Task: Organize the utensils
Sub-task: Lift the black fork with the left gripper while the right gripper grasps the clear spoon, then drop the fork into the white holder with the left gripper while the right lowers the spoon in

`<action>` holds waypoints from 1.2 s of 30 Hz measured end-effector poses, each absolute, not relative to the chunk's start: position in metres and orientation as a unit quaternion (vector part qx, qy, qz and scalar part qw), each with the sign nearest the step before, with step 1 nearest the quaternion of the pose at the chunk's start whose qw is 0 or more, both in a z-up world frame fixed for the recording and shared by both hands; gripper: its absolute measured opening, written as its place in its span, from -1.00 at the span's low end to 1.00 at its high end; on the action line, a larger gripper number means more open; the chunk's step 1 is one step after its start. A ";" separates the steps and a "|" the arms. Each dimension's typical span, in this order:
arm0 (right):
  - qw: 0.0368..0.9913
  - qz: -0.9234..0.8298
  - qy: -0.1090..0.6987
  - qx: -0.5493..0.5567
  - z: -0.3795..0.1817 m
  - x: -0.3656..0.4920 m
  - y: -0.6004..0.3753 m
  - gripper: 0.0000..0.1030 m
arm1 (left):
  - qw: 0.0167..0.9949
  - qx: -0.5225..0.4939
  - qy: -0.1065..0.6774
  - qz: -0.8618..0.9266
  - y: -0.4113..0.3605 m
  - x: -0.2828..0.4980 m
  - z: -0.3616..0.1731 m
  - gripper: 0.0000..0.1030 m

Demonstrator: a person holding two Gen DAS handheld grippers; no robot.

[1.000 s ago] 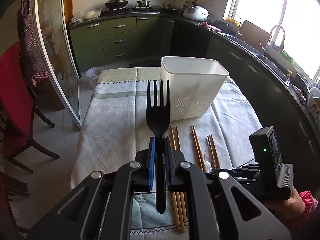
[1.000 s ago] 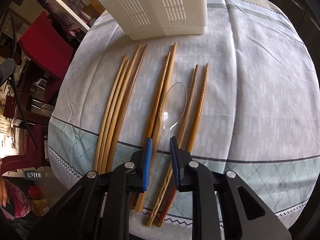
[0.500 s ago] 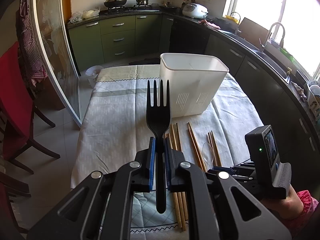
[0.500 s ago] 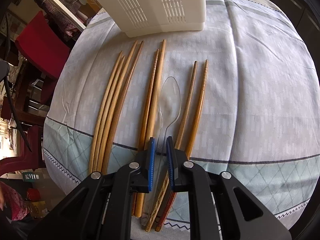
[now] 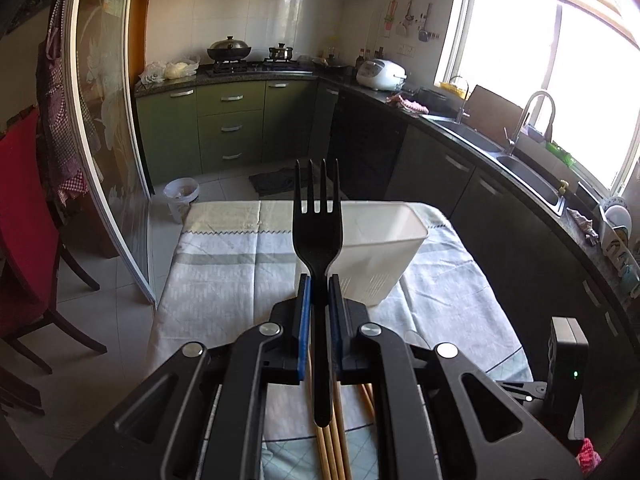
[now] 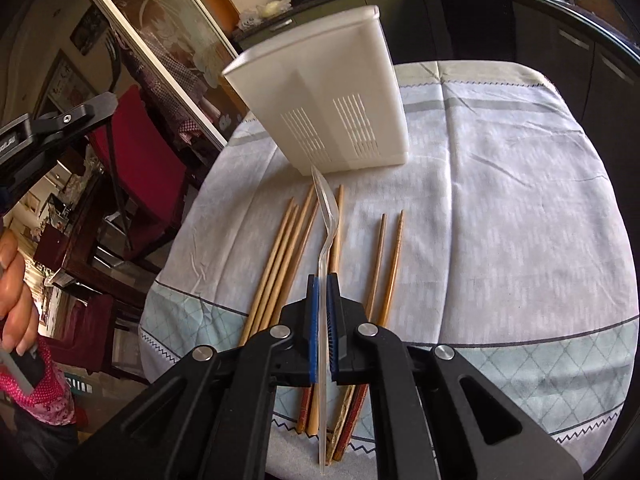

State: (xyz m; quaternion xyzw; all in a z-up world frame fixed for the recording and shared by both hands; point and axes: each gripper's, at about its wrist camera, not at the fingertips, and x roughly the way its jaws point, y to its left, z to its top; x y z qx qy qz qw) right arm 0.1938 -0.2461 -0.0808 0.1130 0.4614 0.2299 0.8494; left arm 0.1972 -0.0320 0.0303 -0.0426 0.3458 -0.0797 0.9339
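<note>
From the left wrist camera, the left gripper (image 5: 318,294) pinched the black fork (image 5: 317,236) by its handle, tines up, and had risen since a second earlier, so the white utensil bin (image 5: 380,248) on the tablecloth (image 5: 224,264) now sat lower behind the fork. From the right wrist camera, the right gripper (image 6: 321,300), open over the clear spoon (image 6: 326,248) a second earlier, had clamped its handle and lifted it off the chopsticks (image 6: 280,256), pointing level toward the bin.

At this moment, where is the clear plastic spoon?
In the right wrist view, the spoon is held in the right gripper, above the chopsticks, its bowl pointing toward the white bin.
</note>
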 end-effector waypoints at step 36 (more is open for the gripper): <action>0.951 0.193 0.209 0.121 0.025 0.240 -0.270 -0.90 | 0.980 -0.059 0.182 -0.054 -0.057 0.270 -0.009 -0.34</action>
